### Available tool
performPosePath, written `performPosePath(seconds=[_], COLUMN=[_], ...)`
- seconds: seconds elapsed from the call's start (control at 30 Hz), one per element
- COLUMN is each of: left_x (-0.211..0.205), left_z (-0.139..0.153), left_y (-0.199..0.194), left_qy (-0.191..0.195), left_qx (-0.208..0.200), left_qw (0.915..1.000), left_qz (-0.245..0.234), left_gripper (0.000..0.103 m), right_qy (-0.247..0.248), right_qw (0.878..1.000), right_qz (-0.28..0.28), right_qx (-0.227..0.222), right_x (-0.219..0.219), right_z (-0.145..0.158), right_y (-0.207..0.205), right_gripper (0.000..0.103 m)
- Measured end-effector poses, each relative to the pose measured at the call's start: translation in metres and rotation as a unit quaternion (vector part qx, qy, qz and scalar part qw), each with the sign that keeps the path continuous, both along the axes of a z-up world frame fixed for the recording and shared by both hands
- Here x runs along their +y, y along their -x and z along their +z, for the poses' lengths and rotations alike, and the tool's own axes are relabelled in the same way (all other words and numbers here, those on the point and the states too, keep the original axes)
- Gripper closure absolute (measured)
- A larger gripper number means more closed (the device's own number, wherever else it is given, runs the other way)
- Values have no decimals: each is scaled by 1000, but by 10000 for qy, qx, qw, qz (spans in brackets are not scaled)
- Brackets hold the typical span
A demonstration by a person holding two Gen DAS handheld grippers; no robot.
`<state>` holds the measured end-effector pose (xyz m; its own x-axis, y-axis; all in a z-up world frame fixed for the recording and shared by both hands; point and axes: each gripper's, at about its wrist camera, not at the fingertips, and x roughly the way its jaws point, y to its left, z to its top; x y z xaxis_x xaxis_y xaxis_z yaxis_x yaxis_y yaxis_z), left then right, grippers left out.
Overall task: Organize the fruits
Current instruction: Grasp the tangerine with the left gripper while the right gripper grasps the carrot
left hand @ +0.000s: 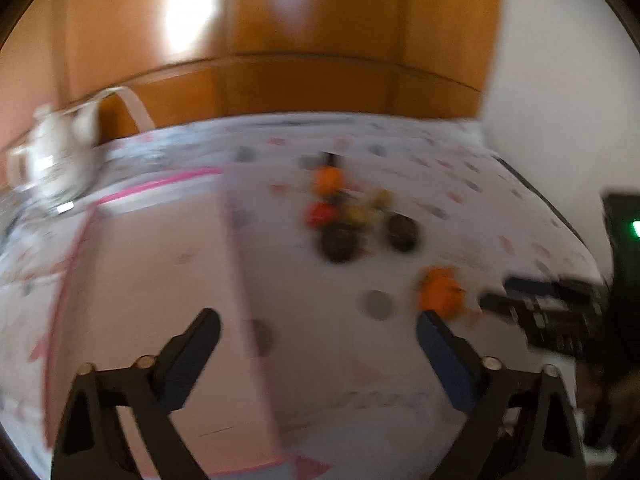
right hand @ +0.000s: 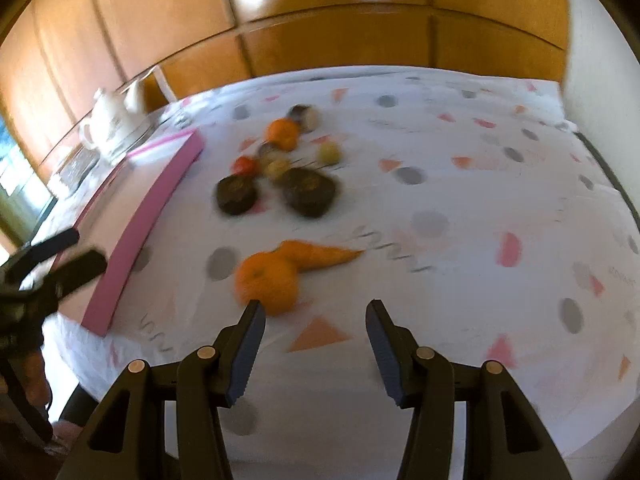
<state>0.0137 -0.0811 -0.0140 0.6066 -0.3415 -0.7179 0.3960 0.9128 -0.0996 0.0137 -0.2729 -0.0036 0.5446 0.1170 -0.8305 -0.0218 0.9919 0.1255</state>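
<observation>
An orange (right hand: pixel 268 280) lies on the patterned cloth just beyond the left fingertip of my right gripper (right hand: pixel 315 308), which is open with nothing between its fingers. A carrot (right hand: pixel 320 256) lies against the far side of that orange. Farther back sits a blurred cluster: another orange (right hand: pixel 284 132), a small red fruit (right hand: pixel 246 165), yellowish fruits (right hand: pixel 330 152) and two dark round pieces (right hand: pixel 236 196). My left gripper (left hand: pixel 316 320) is wide open and empty above the edge of a pink box (left hand: pixel 160 260). The near orange (left hand: pixel 440 292) shows just past its right fingertip.
A white teapot (right hand: pixel 112 124) stands at the back left beside the pink box wall (right hand: pixel 152 216). Wooden panelling runs behind the table. The left gripper (right hand: pixel 60 260) shows at the left edge of the right wrist view. The table edge (right hand: pixel 608 172) falls off at the right.
</observation>
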Motion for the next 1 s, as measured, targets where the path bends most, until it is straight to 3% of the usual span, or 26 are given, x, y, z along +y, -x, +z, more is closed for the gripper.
performPosePath(seconds=[0.23,0.37,0.5,0.53,0.6,0.73,1.0], left_x=[-66,-92,-101,-102,-97,-77,-34], left_z=[-20,-33,-43,-46,-47,-44,-35], left_y=[-7,-11,-23,-25,-26,-33,-31], left_qy=[-52,-262,-269,-278,-190,10,202], left_qx=[291,394,538,555,555,714,712], left_qw=[9951,9926,9925,9925,9928,9940,9967], left_qz=[-947,-1116,-1065,-1053,-1044,-832,-332], left_gripper=[19,23,34,50,64,64,64], right_qy=[213,244,103,78,38,-30,507], right_qw=[9992,9993,9993,9993,9995,9999,9914], right_qz=[-325,-282,-323,-326,-289,46,1199], right_qx=[67,94,135,143,157,143,143], right_x=[-28,-30,-35,-35,-35,-26,14], right_z=[-2,-5,-9,-9,-10,-8,-11], right_y=[0,-3,-3,-3,-3,-7,-40], right_gripper=[66,68,68,68,68,68,57])
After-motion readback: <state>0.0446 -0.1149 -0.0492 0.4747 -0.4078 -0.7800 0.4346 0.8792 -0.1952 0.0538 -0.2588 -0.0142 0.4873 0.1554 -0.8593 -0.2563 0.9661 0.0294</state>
